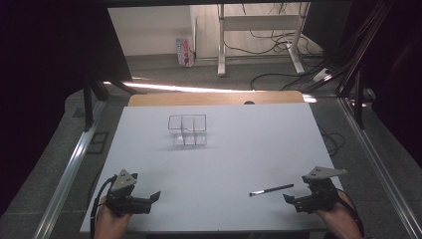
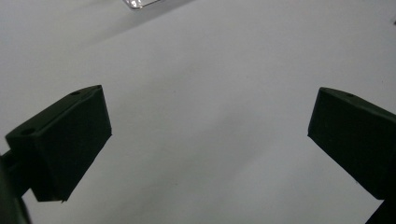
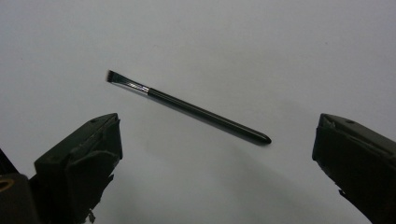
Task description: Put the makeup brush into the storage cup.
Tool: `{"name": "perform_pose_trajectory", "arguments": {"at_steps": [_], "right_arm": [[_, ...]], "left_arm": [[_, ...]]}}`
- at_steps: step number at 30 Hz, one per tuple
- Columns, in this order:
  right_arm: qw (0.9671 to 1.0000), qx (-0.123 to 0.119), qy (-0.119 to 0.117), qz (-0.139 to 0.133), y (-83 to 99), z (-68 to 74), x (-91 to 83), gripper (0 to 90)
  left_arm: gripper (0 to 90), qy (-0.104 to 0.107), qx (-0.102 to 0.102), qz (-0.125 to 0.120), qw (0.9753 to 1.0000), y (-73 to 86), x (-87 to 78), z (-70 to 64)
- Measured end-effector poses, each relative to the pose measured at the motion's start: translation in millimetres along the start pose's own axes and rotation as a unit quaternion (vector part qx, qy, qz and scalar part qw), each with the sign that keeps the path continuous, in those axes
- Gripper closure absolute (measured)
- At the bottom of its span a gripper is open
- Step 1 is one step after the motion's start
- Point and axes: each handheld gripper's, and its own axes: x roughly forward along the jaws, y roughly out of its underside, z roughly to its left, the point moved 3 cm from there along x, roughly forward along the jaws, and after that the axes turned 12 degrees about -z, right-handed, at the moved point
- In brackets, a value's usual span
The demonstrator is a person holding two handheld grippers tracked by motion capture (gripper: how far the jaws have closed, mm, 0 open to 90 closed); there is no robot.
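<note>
Both grippers rest at the near edge of the white table (image 1: 149,219), the left gripper (image 1: 155,196) and the right gripper (image 1: 287,198) each with jaws spread wide and holding nothing. A thin black brush (image 1: 271,189) lies flat on the table just beyond the right gripper, bristles toward the middle, so the work looks to be at its start, with the pick-up not yet begun; the next move likely calls for the right gripper to straddle the slim handle (image 3: 205,114) and close low against the table. Farther back stands a clear divided box (image 1: 187,130), well apart from the brush, with nothing lying between them.
</note>
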Motion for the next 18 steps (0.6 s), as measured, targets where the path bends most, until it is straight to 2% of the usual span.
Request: {"name": "perform_pose_trajectory", "arguments": {"at_steps": [11, 18], "right_arm": [[0.9998, -0.013, 0.010, 0.009, -11.1, -5.3, -2.4, 0.4], [0.9996, -0.020, 0.010, 0.018, -11.8, -8.3, -4.1, 0.0]], "left_arm": [[0.0, -0.001, -0.002, 0.001, 1.0000, 0.2, 1.0, 0.9], [0.0, -0.006, -0.001, 0.000, 1.0000, 0.0, 0.3, 1.2]]}}
